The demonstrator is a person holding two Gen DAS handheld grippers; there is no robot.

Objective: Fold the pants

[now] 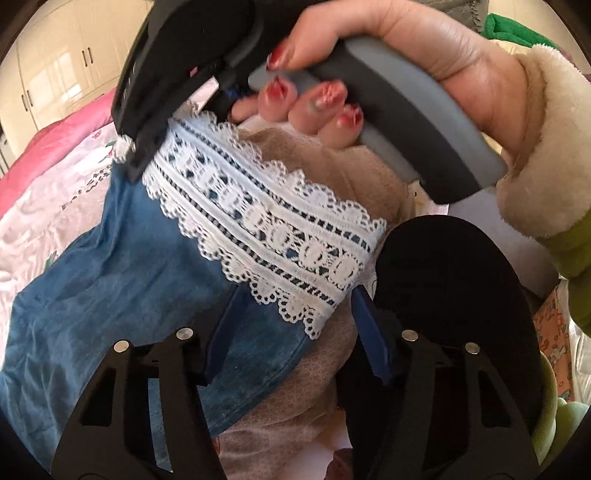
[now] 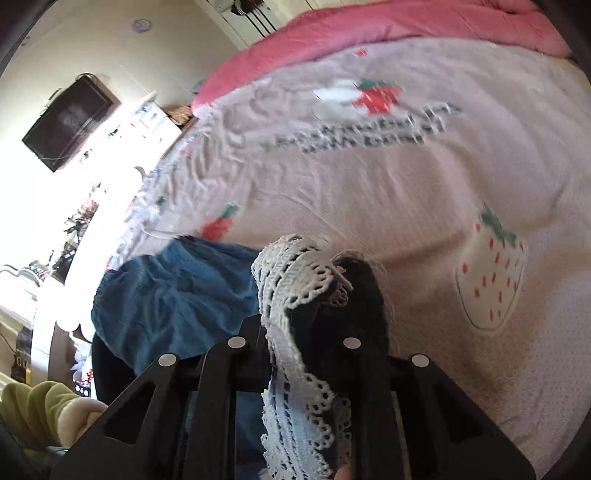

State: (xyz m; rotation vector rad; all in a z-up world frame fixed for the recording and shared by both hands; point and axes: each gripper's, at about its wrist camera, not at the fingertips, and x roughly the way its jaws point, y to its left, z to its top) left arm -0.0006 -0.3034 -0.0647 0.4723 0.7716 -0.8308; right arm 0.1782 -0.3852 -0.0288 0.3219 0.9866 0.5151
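My left tongs [image 1: 295, 328] reach down over the pants [image 1: 110, 280], and the jaws stand about half wide with the lace hem [image 1: 273, 236] lying between the blue pads [image 1: 369, 339]; I cannot tell whether either pad touches the cloth, since the black arms cut off the view below. The pants lie on the bed: soft blue denim, creased, running off toward the lower left, with a broad band of white scalloped lace across the leg end. Under the hem there is a tan knit cloth [image 1: 325, 166], partly covered, and I cannot make out what it belongs to. Higher up, my right hand [image 1: 406, 59] wraps the grey handle of the right tongs [image 1: 127, 155], whose black tip bites the far corner of the lace; a cream fleece cuff [image 1: 539, 140] and green sleeve fill the right edge. From the right tongs' own camera, the jaws [image 2: 306, 295] are pinched narrow on the bunched lace, which drapes down over the black frame and hides the pads completely. Left of it the denim [image 2: 177, 295] sags in folds, and the room beyond is washed out by bright light, with only a dark screen [image 2: 70, 122] on the wall clear. To the right spreads the pale pink quilt [image 2: 369, 206], nubbly, printed with strawberries and blurred lettering I cannot read, with a deeper pink blanket [image 2: 388, 26] along the top.
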